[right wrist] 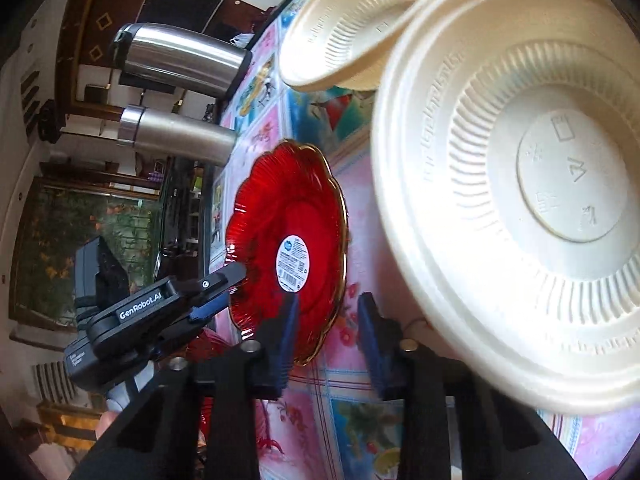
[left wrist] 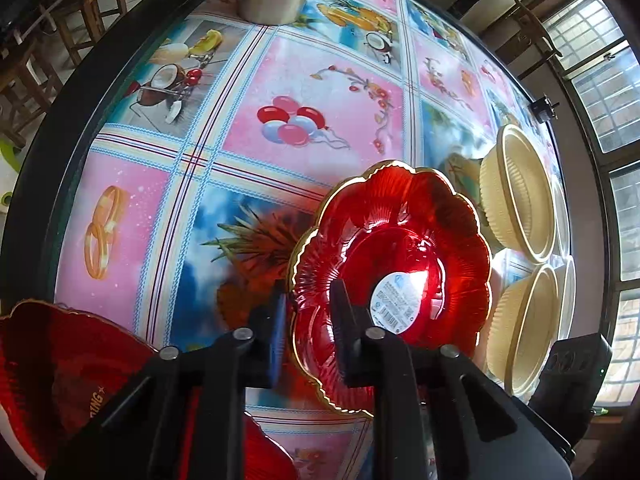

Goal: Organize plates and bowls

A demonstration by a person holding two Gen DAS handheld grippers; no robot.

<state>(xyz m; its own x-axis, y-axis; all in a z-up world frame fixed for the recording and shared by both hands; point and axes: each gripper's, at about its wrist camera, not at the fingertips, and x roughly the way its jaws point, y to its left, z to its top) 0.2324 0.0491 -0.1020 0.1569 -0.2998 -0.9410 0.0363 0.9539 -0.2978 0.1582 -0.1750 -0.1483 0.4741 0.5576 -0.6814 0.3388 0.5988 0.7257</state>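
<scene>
Patterned tablecloth: left gripper clamped on red plate rim; right gripper narrowed, empty. Next: lift, stack.

The left black two-finger gripper pointed steeply downward, its blue-padded jaws drawn narrow and pinching the rim of a red scalloped glass plate. The right black two-finger gripper angled downward, jaws narrowed with nothing between them.
</scene>
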